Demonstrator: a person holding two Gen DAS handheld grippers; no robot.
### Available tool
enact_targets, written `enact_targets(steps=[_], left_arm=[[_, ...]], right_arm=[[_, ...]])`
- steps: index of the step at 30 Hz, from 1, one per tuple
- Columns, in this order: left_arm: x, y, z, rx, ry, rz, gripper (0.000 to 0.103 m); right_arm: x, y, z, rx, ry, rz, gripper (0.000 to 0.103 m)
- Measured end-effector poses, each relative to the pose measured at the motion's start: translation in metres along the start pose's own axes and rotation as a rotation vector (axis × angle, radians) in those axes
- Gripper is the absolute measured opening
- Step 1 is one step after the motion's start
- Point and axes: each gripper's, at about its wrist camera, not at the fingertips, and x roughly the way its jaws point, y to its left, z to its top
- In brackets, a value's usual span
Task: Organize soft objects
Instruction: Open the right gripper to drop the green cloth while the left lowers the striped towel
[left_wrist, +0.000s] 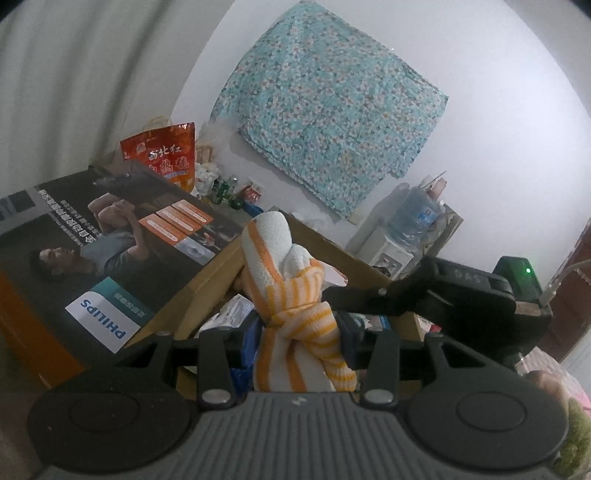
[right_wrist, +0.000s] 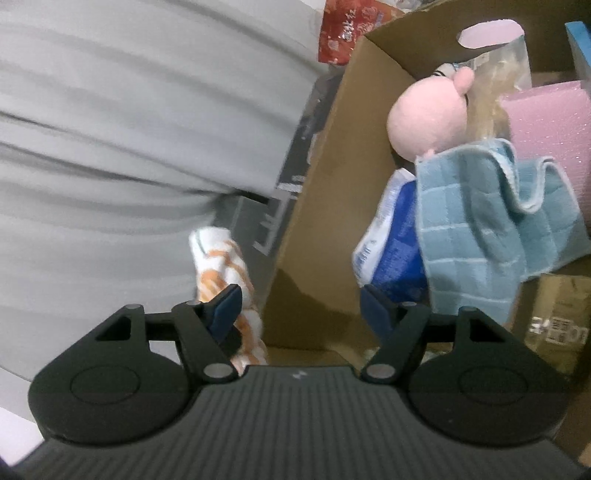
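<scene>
While left claw (left_wrist: 303, 332) grips striped towel (left_wrist: 291, 295), right claw (right_wrist: 301, 304) gapes

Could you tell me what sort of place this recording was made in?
Probably a lived-in room at home, perhaps a bedroom used for storage. A floral cloth hangs on the white wall, a water dispenser stands beneath it, and an open cardboard box holds a pink plush toy and a blue towel.
</scene>
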Motion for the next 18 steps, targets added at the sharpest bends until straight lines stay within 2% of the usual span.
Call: enact_targets(steps=[5,9,12,14,15,16,18], left_arm=[[-0.002,0.001,0.001,0.006,-0.007,0.011,0.045],[0.001,-0.001,0.0,0.023,0.017,0.002,0.045],[0.004,-0.003,-0.003,0.038,0.035,-0.014,0.045],[0.005,-0.006,-0.003,0.055,0.05,-0.03,0.045],[0.006,-0.007,-0.004,0.059,0.057,-0.038,0.045],[0.006,-0.009,-0.005,0.062,0.064,-0.048,0.045],[0.007,-0.012,-0.008,0.072,0.078,-0.058,0.045]], right_arm=[[0.001,-0.006,-0.003,0.045,-0.027,0.081,0.071],[0.006,0.001,-0.003,0.025,-0.012,0.153,0.071],[0.012,0.016,-0.003,-0.033,0.023,0.13,0.071],[0.017,0.021,-0.004,-0.055,0.049,0.12,0.067],[0.019,0.023,-0.005,-0.063,0.061,0.121,0.06],[0.019,0.024,-0.004,-0.067,0.066,0.118,0.047],[0.02,0.025,-0.004,-0.077,0.069,0.096,0.034]])
